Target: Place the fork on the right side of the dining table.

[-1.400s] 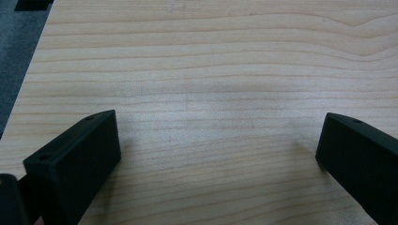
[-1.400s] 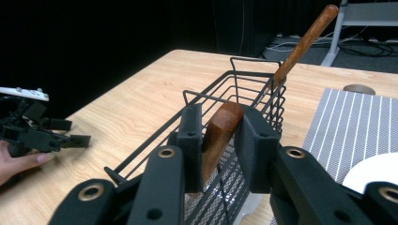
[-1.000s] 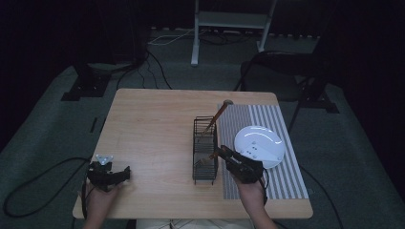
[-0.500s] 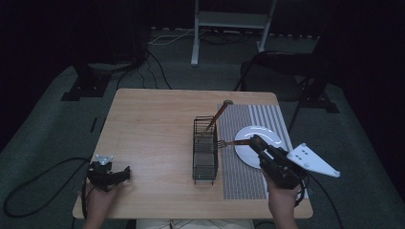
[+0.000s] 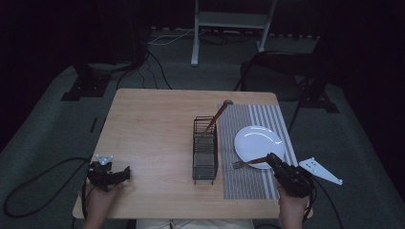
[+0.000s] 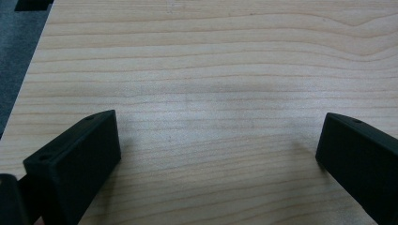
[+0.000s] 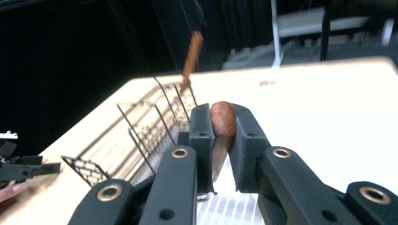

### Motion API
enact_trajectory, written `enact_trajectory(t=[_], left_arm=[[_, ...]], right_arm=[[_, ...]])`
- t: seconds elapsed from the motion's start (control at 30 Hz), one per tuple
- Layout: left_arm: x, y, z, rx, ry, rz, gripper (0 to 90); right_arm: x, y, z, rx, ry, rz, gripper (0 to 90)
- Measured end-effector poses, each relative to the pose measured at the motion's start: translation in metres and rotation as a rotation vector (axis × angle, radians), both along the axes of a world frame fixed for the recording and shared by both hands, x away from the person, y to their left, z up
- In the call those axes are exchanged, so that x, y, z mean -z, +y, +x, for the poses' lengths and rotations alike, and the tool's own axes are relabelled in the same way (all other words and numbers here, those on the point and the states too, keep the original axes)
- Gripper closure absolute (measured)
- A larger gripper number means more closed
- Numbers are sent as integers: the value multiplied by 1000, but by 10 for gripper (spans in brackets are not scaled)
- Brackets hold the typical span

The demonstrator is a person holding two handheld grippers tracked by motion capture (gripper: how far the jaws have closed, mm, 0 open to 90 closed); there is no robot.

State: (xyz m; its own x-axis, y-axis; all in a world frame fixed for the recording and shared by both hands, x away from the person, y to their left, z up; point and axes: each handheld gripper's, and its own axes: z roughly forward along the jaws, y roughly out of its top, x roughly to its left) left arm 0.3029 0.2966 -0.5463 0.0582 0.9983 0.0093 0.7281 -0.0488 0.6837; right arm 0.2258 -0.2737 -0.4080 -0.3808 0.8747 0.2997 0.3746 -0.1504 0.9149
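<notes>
The right gripper, held low at the near right corner of the table, clamps the brown wooden handle of a fork between its two black jaws. In the right gripper view the handle's rounded end stands up between the closed jaws. From above, the fork lies nearly level over the striped placemat, its metal tines pointing left toward the black wire basket. The white plate sits on the placemat just behind the fork. The basket stands just left of the placemat. A brown-handled utensil leans out of its far end; what kind cannot be told.

At the table's near left corner the left gripper rests in the person's left hand. Its jaws stand wide apart over bare wood, holding nothing, as the left gripper view shows.
</notes>
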Motion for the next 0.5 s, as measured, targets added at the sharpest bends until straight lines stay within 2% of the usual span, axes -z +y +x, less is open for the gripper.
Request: enact_trajectory(t=[0.1, 0.17, 0.33, 0.5], left_arm=[[0, 0, 0, 0, 0, 0, 0], [0, 0, 0, 0, 0, 0, 0], [0, 0, 0, 0, 0, 0, 0], [0, 0, 0, 0, 0, 0, 0]], right_arm=[[18, -10, 0, 9, 65, 43, 807], [25, -14, -1, 16, 85, 59, 807], [39, -25, -3, 57, 120, 47, 807], [50, -43, 0, 64, 164, 97, 794]])
